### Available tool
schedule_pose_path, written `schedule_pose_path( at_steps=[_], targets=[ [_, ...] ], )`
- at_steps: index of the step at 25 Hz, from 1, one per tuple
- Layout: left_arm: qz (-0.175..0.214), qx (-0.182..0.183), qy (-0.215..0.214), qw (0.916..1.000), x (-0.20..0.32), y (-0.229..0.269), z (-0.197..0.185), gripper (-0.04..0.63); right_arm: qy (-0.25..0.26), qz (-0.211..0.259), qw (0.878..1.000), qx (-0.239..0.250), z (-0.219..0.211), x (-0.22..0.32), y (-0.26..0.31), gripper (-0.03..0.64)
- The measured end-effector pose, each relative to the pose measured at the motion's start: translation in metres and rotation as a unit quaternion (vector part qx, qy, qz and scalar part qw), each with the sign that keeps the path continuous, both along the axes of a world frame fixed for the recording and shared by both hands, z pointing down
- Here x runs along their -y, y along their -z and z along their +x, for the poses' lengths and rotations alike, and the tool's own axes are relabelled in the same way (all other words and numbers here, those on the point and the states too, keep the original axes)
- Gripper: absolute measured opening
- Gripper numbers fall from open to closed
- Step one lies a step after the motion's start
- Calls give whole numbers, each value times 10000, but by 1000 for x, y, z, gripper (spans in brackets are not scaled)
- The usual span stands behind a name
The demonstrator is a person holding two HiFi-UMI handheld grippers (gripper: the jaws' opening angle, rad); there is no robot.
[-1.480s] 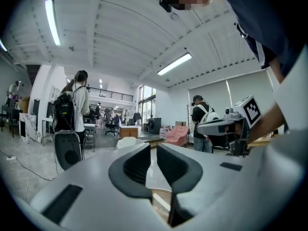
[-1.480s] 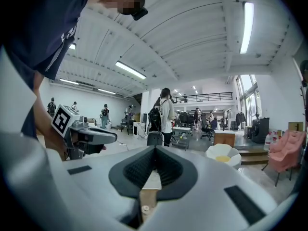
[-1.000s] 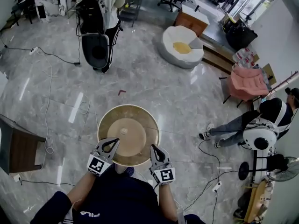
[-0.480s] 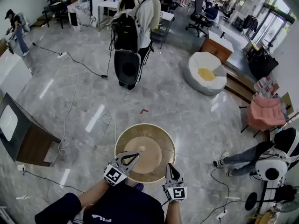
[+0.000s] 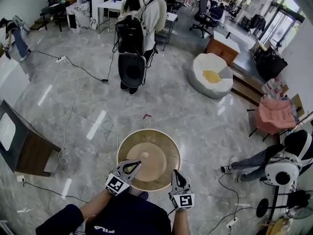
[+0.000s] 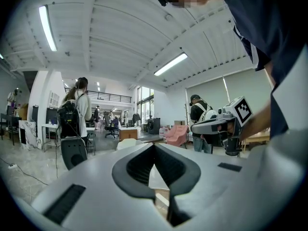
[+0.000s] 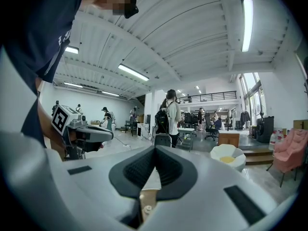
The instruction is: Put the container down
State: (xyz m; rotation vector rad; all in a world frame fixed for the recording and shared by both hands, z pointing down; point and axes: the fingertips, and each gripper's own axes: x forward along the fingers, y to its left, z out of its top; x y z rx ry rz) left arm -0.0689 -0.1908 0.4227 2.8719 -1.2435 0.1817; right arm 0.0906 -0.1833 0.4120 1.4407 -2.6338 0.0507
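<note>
The head camera looks steeply down at the floor (image 5: 73,111), while those riding the left gripper (image 5: 133,165) and right gripper (image 5: 176,174) face level, sharing the backpack wearer (image 5: 139,18).

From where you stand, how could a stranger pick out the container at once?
Look at the grey marble floor, bottom centre of the head view. There the left gripper and right gripper pinch the near rim of the container. It is the only round tan dish; the white beanbag lies farther away.

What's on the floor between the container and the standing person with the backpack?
Head view: mostly bare marble floor, with one small red object lying just beyond the container, short of the person with the backpack.
</note>
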Motion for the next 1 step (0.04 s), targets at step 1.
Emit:
schedule_pose_path(
  at_steps=[1],
  targets=[
    [12, 11, 6, 10000, 1, 0, 0, 26, 26, 11, 10000, -1, 0, 1, 0, 29]
  ],
)
